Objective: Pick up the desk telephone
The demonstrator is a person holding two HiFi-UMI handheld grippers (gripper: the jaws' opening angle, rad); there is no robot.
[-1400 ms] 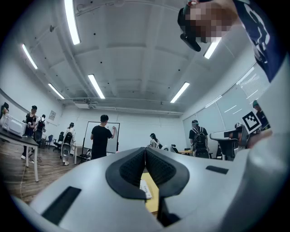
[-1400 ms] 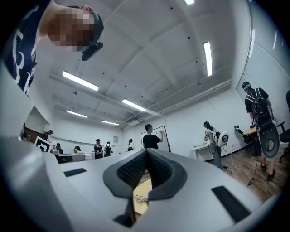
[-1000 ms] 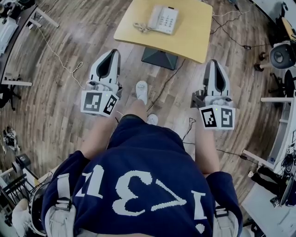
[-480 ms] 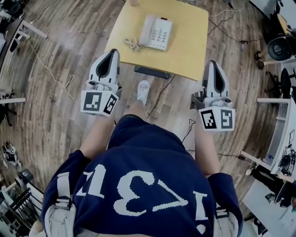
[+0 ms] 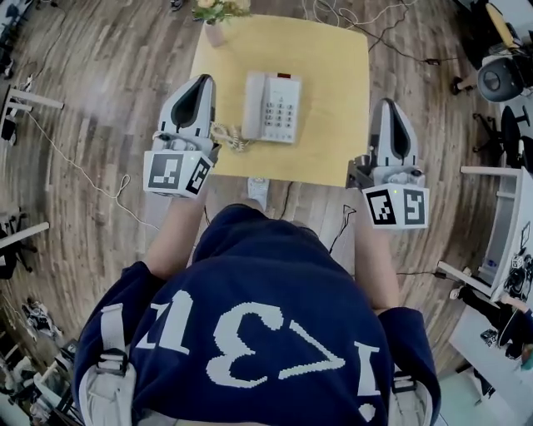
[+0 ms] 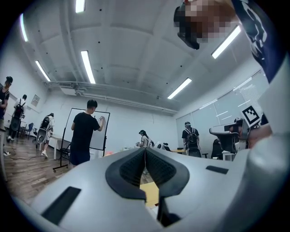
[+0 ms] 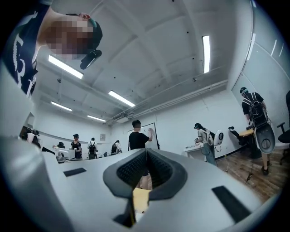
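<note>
The white desk telephone (image 5: 271, 106) lies on the yellow table (image 5: 333, 75), its handset on its left side and its coiled cord (image 5: 225, 137) trailing toward the near left. My left gripper (image 5: 200, 81) hovers at the table's left edge, just left of the phone, shut with nothing in it. My right gripper (image 5: 391, 106) is at the table's right edge, well clear of the phone, also shut and empty. In the left gripper view (image 6: 145, 152) and the right gripper view (image 7: 146, 152) the black pads meet, with only a sliver of table below.
A vase of flowers (image 5: 215, 15) stands at the table's far left corner. Cables (image 5: 391, 46) run over the wooden floor beyond the table. An office chair (image 5: 498, 79) and white desks stand at the right. Both gripper views show people by a whiteboard (image 6: 90, 129).
The person has walked up to the table. The phone and table have come nearer in the head view, and both shut grippers now reach the table's side edges.
</note>
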